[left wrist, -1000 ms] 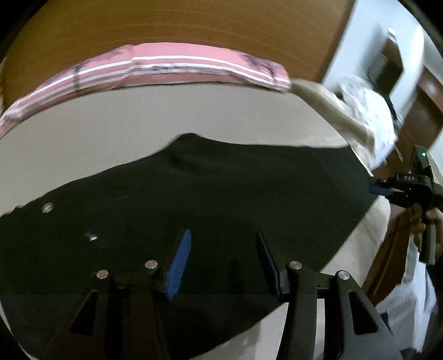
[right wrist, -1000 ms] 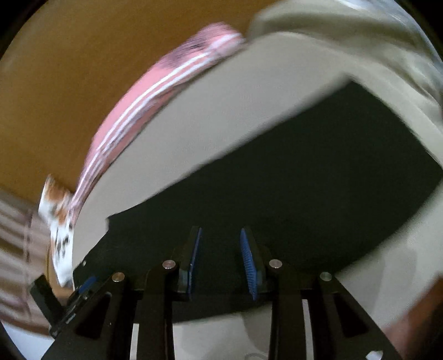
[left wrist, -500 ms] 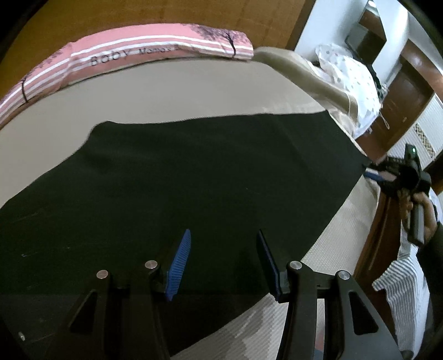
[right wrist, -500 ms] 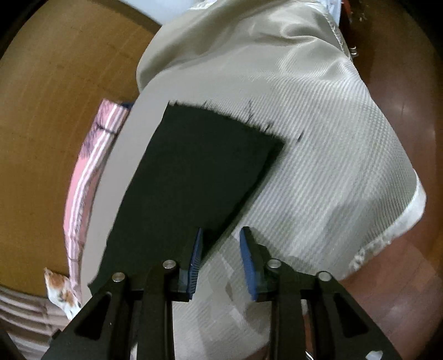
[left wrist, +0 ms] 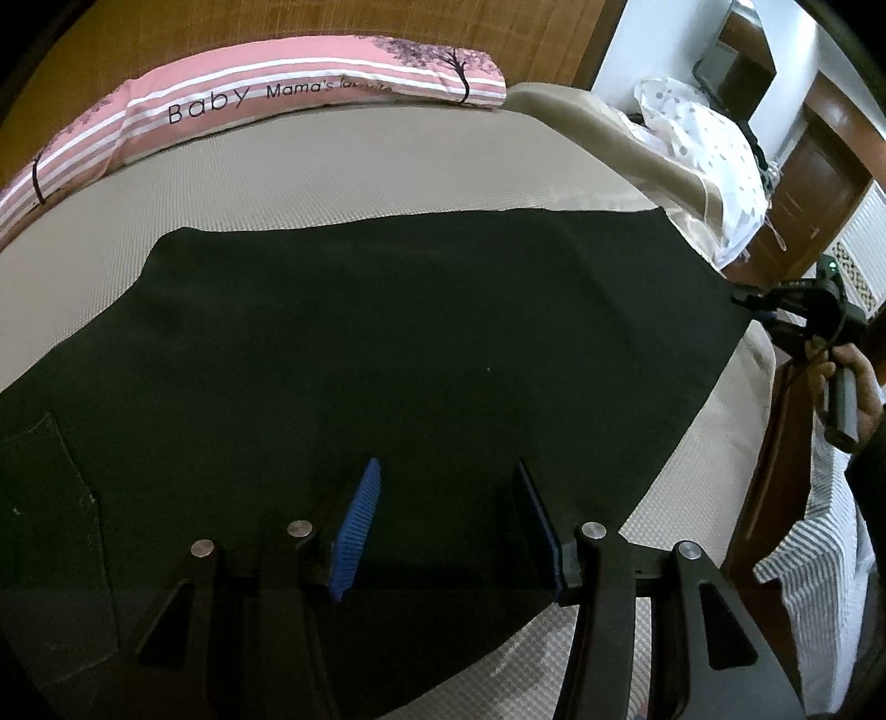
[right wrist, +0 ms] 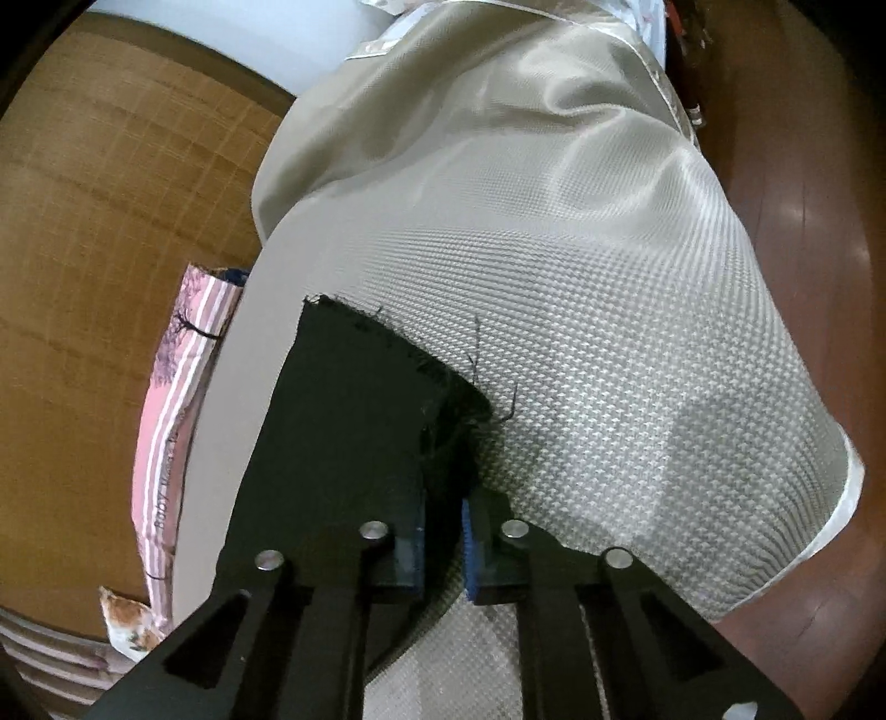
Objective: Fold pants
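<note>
Black pants (left wrist: 415,343) lie flat across a beige bed (left wrist: 332,166), with a back pocket at the lower left. My left gripper (left wrist: 443,520) is open and empty, hovering over the near edge of the pants. In the right wrist view the frayed hem end of the pants (right wrist: 354,399) lies on the beige cover (right wrist: 609,332). My right gripper (right wrist: 443,531) is shut on the near corner of that hem. The right gripper also shows in the left wrist view (left wrist: 775,315), at the far right end of the pants.
A pink striped pillow (left wrist: 249,105) lies along the far side by the wooden headboard (left wrist: 332,27). White dotted cloth (left wrist: 703,144) is piled at the right corner. The bed edge drops to a brown floor (right wrist: 803,166) on the right.
My right gripper has closed on the hem corner of the pants, which has bunched up between the fingers. The left gripper stays open over the pants; its view shifted slightly.
</note>
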`<action>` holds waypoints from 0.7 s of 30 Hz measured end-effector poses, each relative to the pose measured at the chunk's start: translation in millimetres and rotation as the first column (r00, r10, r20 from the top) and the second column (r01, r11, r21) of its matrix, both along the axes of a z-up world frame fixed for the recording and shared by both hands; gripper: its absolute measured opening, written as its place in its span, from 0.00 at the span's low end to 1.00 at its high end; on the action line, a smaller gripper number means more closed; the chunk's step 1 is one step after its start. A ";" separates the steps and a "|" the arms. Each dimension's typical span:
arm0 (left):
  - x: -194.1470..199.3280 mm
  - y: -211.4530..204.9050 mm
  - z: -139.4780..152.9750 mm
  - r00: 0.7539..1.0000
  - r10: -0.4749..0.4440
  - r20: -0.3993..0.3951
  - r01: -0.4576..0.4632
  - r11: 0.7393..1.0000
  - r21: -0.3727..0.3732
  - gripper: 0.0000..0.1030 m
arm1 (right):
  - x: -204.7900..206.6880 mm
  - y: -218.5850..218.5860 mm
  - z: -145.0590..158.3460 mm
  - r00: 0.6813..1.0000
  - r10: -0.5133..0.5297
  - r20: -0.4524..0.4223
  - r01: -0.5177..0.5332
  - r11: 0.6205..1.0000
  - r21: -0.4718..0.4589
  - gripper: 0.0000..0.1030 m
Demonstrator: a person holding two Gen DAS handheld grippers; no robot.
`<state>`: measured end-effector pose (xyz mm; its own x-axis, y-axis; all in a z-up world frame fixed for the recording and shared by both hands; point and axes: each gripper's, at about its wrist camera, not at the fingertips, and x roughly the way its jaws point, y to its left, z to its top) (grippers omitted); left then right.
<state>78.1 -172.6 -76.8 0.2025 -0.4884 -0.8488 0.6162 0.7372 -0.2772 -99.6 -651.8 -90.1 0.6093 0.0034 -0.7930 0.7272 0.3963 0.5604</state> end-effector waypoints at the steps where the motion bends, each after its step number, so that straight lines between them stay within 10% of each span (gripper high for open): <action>1: 1.3 1.2 0.3 1.000 0.008 -0.010 -0.008 1.000 -0.008 0.50 | 1.7 2.7 5.5 1.000 0.008 0.007 -0.008 1.000 -0.004 0.08; 11: 19.4 43.4 18.7 0.987 0.132 -0.091 -0.141 0.984 -0.106 0.50 | 86.4 92.4 83.5 0.953 0.270 0.137 -0.262 0.962 -0.072 0.08; 21: 20.2 110.3 30.6 0.960 0.266 -0.090 -0.277 0.950 -0.147 0.50 | 182.7 270.0 84.7 0.739 0.660 0.136 -0.658 0.750 -0.060 0.08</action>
<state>98.4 -62.3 -46.3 0.2900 -0.5512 -0.7824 0.3745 0.8177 -0.4372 83.1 -381.8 -5.4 0.5605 0.4405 -0.7012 0.1971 0.7515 0.6296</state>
